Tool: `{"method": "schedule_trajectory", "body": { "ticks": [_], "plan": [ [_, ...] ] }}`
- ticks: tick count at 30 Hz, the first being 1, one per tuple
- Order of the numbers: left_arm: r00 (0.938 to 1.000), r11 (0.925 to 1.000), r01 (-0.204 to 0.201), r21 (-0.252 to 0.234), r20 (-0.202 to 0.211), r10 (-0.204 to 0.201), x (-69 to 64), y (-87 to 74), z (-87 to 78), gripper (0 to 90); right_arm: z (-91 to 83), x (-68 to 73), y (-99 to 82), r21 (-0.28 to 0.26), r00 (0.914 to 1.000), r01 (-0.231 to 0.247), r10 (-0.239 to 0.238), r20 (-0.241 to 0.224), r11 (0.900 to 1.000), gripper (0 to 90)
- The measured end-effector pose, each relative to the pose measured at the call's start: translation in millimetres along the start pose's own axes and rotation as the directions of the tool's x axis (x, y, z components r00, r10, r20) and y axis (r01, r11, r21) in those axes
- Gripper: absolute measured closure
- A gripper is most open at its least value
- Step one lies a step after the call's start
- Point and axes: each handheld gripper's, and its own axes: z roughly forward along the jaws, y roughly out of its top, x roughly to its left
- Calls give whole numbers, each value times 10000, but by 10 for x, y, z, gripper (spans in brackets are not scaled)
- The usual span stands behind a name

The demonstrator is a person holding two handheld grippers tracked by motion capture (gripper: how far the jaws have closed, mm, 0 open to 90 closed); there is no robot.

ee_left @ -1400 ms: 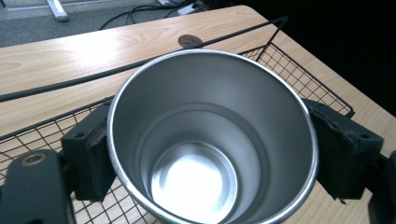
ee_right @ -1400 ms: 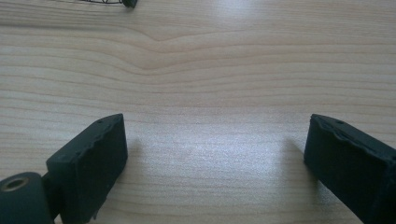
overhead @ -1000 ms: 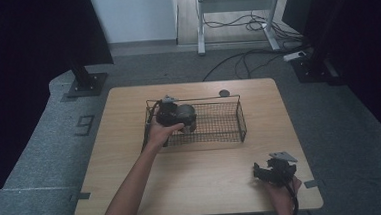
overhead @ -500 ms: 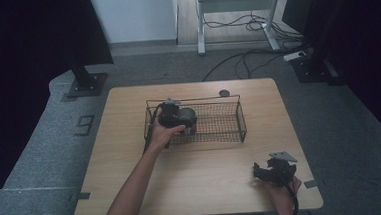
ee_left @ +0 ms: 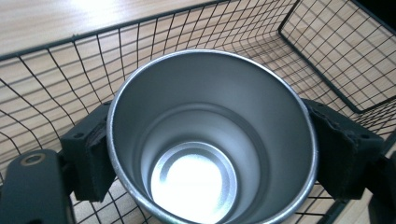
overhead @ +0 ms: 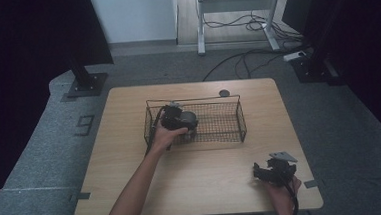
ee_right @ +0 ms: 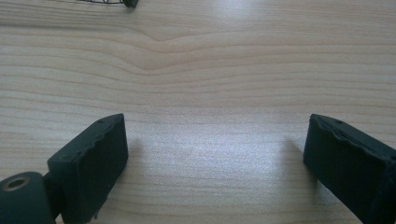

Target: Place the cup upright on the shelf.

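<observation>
A steel cup [ee_left: 210, 140] sits between my left gripper's jaws, its open mouth facing the camera and its shiny bottom visible. My left gripper [overhead: 182, 120] is shut on it inside the left end of the black wire basket [overhead: 229, 116], whose mesh [ee_left: 70, 70] surrounds the cup. In the high view the cup [overhead: 189, 118] shows as a grey round shape just past the hand. My right gripper [overhead: 262, 173] rests low over the table's front right corner, open, with bare wood between its pads [ee_right: 93, 154].
The wooden table [overhead: 132, 166] has free room in front of the basket. A small dark disc [overhead: 223, 93] lies behind the basket near the far edge. Dark stands and cables occupy the floor beyond the table.
My left hand with the cup has shifted slightly within the basket's left end. The right gripper has stayed in place.
</observation>
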Motion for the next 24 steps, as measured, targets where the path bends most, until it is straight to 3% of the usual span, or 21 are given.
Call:
{"method": "schedule_trajectory", "body": {
  "ticks": [24],
  "plan": [
    [9998,9992,79,390,-185,-72,-28,-27,77,137,0,0,0,1,10000,-1,1,-2,10000,65]
  ]
}}
